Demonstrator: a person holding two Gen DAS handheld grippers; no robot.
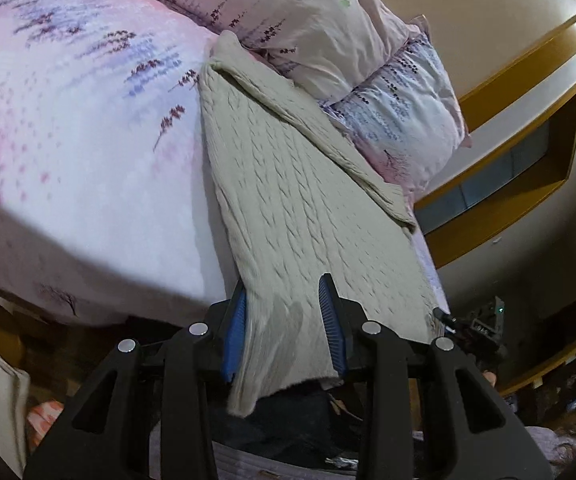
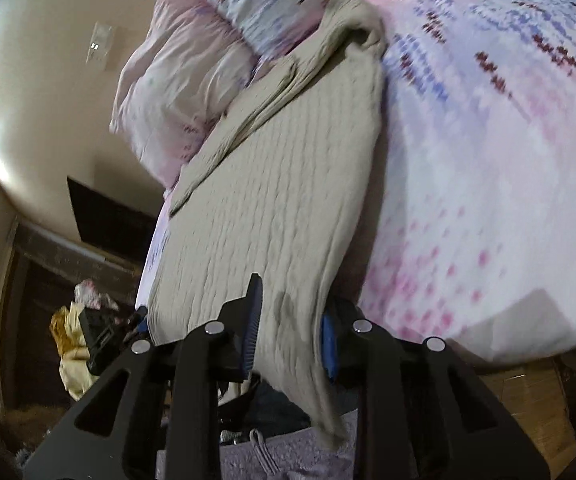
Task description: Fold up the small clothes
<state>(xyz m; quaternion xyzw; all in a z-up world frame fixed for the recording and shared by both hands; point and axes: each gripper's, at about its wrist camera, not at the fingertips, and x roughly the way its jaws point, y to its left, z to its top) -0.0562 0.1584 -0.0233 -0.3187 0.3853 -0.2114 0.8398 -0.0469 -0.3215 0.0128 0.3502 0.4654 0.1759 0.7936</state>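
A beige cable-knit sweater [image 1: 288,200] lies flat on the bed, one sleeve folded across its far side. In the left wrist view its near hem corner hangs off the bed edge between the jaws of my left gripper [image 1: 284,304]. One blue pad is under the cloth edge and the other on top, with slack cloth in the gap, so this gripper is open. In the right wrist view the sweater [image 2: 280,184] shows again. My right gripper [image 2: 288,312] has its jaws closer together, pressing on the other hem corner, which droops below them.
The pink and lilac floral bedsheet [image 1: 68,140] covers the bed, with pillows [image 1: 288,12] piled at the head beside the sweater's far end. A wooden wall shelf [image 1: 528,152] runs behind. Clothes [image 2: 72,348] lie on the floor, and a dark screen [image 2: 108,220] stands by the wall.
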